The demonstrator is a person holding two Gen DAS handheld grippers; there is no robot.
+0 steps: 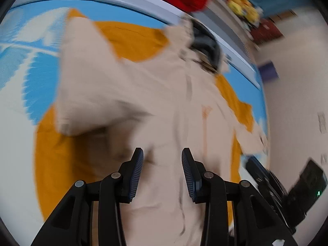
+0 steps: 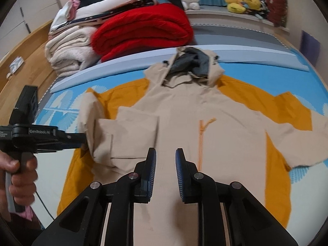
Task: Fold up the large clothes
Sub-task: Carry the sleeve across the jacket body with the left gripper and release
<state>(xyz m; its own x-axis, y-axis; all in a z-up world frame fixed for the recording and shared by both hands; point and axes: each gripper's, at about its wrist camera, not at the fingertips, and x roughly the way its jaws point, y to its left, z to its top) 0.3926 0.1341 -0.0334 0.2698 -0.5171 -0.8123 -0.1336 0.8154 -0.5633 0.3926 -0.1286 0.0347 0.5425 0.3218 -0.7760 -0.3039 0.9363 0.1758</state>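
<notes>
1. Beige hooded jacket (image 2: pixel 178 127) spread face up over an orange-yellow cloth (image 2: pixel 287 110) on the blue patterned bed (image 2: pixel 307 78) — centre of the right wrist view, hood toward the top, hem toward the bottom.
2. Sleeve at left of frame (image 2: pixel 114 135) already folded across the body; other sleeve (image 2: pixel 303 141) stretched out flat toward the right edge.
3. Left gripper (image 2: pixel 83 140) seen from the side at mid left, tips at the folded sleeve's cuff edge; in its own blurred view (image 1: pixel 162 174), jaws parted with nothing between them.
4. Right gripper (image 2: pixel 165 174) low at centre over the lower front, jaws a little apart, released, pinching no cloth.
5. Probably thin shell fabric — light, limp, likely a bit slick, prone to sliding on the cloth beneath and springing back from a crease.
6. Best holds: cuff or sleeve hem, shoulder seam, bottom hem corners — doubled edges giving the jaws something to bite; avoid the zip pull (image 2: pixel 202 135) and the loose hood (image 2: pixel 190 65).
7. Stacked blankets (image 2: pixel 143 30) at upper left well apart from the work.
</notes>
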